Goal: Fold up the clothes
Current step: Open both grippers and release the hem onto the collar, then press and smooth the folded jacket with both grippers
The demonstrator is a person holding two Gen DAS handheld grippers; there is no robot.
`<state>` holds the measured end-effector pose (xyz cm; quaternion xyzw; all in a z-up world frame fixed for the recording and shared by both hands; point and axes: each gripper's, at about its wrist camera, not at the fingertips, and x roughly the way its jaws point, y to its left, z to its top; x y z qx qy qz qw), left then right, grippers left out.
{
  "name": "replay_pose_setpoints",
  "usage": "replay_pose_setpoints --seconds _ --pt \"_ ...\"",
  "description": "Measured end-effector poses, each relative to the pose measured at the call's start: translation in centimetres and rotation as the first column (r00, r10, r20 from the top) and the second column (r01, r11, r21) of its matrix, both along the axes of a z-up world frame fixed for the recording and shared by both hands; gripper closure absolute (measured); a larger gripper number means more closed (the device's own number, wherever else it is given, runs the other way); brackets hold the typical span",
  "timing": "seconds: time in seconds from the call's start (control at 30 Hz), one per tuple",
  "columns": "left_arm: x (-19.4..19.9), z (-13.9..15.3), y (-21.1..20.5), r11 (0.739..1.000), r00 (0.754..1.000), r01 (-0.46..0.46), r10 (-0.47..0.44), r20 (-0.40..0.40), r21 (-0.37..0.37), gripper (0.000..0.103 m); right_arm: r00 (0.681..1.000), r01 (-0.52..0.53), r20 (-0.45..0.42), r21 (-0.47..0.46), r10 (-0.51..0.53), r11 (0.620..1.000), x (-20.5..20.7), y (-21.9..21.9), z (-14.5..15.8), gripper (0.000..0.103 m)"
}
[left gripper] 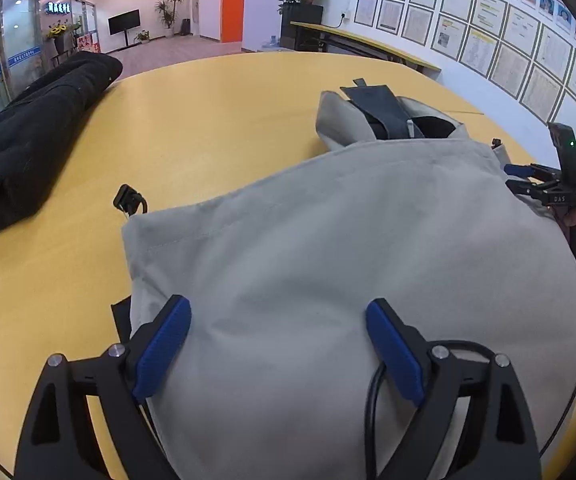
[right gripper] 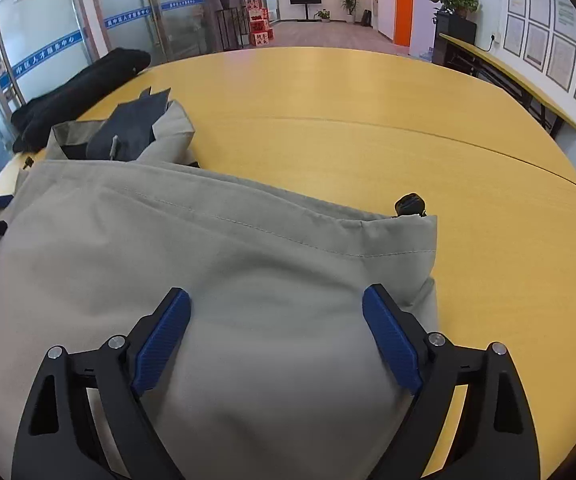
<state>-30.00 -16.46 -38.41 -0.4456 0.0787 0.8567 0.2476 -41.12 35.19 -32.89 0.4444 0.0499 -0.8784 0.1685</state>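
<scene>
Left wrist view: light grey woven-cotton garment lying on the yellow wood-grain worktop, spread over the near half, one stitched hem edge running across its upper left. Dark navy lining and collar area exposed at the far end, partly turned up. Left gripper above the near part of the cloth, jaws wide apart, gripping nothing. Small black cord toggle at the hem corner, on the worktop just beside the cloth.

Right wrist view: same garment, stitched hem ending at a corner on the right, a second black toggle there. Right gripper over the cloth near that corner, jaws likewise spread wide, nothing held.

Black bulky fabric item at the far left of the worktop, well apart from the grey garment (whether folded or only bundled cannot be told).

Progress, as a judgement: grey garment apparently doubled over at least once, surface fairly smooth. Collar end not yet tucked; a further fold probably left. No grasp currently in place for that fold.
</scene>
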Motion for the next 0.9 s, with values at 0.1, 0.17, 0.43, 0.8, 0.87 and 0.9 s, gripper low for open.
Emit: replay_pose_setpoints --seconds 0.1,0.17,0.43,0.8,0.87,0.9 --pt "4.3 -0.1 -0.6 0.999 0.999 -0.033 0.033 -0.001 -0.015 0.01 0.999 -0.032 0.008 0.036 0.032 0.999 2.8 -0.5 0.0 0.011" --pt "6.9 0.0 -1.1 0.998 0.999 -0.052 0.052 0.002 -0.016 0.009 0.998 -0.056 0.011 0.044 0.056 0.997 4.7 -0.9 -0.2 0.011" --pt "13.8 4.8 -1.2 0.999 1.0 0.017 -0.018 -0.014 -0.028 0.009 0.999 -0.003 0.031 -0.109 0.007 0.994 12.8 -0.3 4.7 0.024" --pt "16.8 11.1 11.3 0.851 0.837 0.524 -0.519 -0.172 -0.021 0.008 0.893 0.401 0.319 -0.25 -0.316 0.881 35.5 7.3 5.2 0.015" --pt "17.1 9.9 14.0 0.811 0.796 0.582 -0.582 -0.165 -0.051 0.008 0.857 0.479 0.341 -0.256 -0.385 0.84 36.7 8.9 4.3 0.015" --pt "17.1 9.0 15.2 0.793 0.779 0.606 -0.607 -0.156 -0.064 0.009 0.841 0.511 0.353 -0.263 -0.411 0.819 36.7 9.4 3.6 0.015"
